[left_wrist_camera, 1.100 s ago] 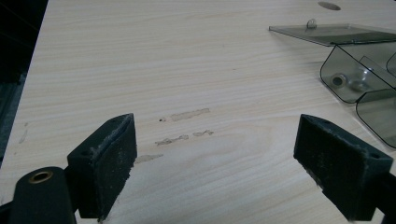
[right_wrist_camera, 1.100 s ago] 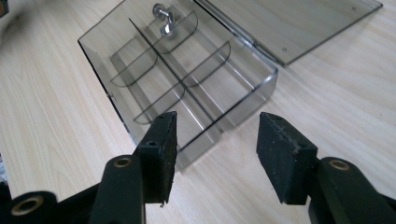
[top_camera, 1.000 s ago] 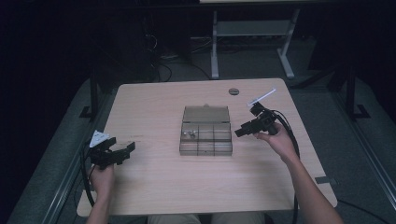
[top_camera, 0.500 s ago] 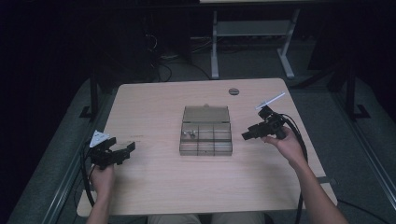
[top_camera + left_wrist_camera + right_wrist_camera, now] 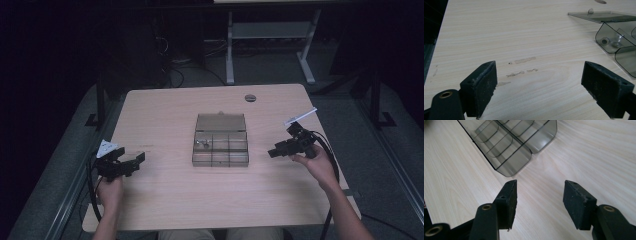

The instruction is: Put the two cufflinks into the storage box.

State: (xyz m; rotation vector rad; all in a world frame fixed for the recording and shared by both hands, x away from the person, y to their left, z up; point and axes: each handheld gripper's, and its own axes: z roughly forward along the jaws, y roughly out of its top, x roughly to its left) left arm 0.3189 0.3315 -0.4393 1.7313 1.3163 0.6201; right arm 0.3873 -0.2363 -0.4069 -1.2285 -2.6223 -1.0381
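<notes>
Table point(image 5: 165, 115): a pale wooden top is filling the middle of the high view, with a small dark round disc point(image 5: 250, 97) lying near its far edge
Box point(image 5: 220, 145): a smoky clear plastic organiser is sitting at the centre of the table, its lid lying open and flat behind it, its tray divided into small compartments
Small parts: one or two little metal pieces point(image 5: 199, 142) are lying in a far-left compartment of the tray; what they are is too small to tell
Left gripper point(image 5: 131, 162): it is resting low over the table near the left edge, well apart from the box, its jaws standing wide apart with nothing between them; in the left gripper view bare wood is showing between the pads
Right gripper point(image 5: 275, 150): it is hanging just right of the box, pointing toward it, not touching it; its jaws have just been opening and are standing apart, empty, with the box's rounded corner point(image 5: 524, 155) lying ahead of them
Hands: a person's forearms are coming in from the bottom edge, each hand gripping one tool
</notes>
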